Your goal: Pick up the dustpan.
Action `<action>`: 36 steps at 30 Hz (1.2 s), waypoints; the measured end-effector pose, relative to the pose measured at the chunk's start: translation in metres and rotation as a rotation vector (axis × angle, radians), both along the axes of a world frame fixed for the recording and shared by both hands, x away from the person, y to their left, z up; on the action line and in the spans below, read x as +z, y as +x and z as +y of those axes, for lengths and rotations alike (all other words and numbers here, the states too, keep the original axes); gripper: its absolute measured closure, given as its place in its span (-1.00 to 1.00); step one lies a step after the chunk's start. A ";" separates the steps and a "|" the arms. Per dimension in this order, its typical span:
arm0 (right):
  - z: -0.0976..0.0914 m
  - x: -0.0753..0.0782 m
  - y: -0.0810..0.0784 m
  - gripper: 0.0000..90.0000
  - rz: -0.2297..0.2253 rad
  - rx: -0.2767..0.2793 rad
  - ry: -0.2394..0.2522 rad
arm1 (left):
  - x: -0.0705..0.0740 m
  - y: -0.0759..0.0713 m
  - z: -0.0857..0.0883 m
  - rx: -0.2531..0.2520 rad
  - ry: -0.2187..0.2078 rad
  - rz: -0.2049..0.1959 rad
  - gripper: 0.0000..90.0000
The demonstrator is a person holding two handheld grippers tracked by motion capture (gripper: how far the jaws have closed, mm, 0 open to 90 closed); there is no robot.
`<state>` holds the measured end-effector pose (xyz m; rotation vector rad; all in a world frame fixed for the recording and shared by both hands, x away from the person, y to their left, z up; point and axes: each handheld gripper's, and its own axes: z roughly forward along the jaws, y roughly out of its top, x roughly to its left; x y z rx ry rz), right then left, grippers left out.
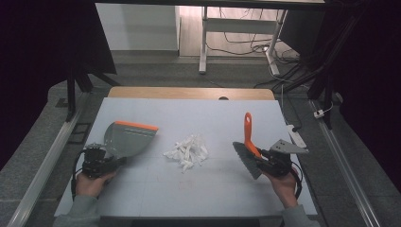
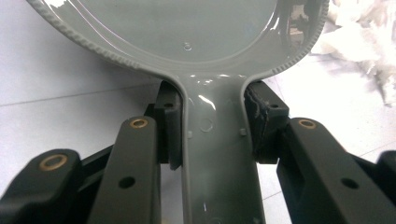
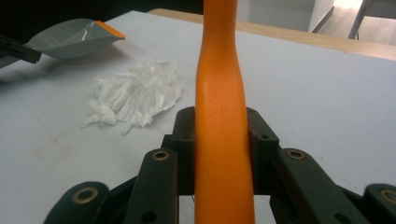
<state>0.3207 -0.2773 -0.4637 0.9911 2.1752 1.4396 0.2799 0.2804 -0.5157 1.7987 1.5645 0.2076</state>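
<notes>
While clamped by its grey handle in the left gripper [image 2: 212, 135], grey dustpan [image 1: 128, 138] with orange lip lying near the left edge of the white table [image 1: 217, 189], pan mouth facing the far side. Orange-handled brush [image 1: 248, 146] pinched in the right gripper [image 3: 222, 140] toward the right edge, bristles pointing inward. Shredded white paper [image 1: 187, 151] heaped mid-table, between dustpan and brush, touching neither.

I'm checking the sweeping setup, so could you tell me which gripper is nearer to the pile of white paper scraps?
Left, narrowly. The left gripper, clamping the dustpan handle, sits left of the paper scraps; the right gripper, clamping the brush, sits slightly farther off on their right.
</notes>
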 end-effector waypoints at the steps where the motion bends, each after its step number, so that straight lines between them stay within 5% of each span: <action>1: 0.000 0.000 0.000 0.56 0.000 0.000 0.000 | 0.000 0.000 0.000 0.000 0.000 0.000 0.38; 24: 0.006 0.003 -0.002 0.56 -0.015 -0.002 0.008 | 0.025 -0.017 0.009 -0.112 -0.025 -0.142 0.37; 36: 0.008 0.003 -0.004 0.56 -0.019 -0.001 -0.003 | 0.035 -0.022 0.007 -0.234 -0.033 -0.189 0.37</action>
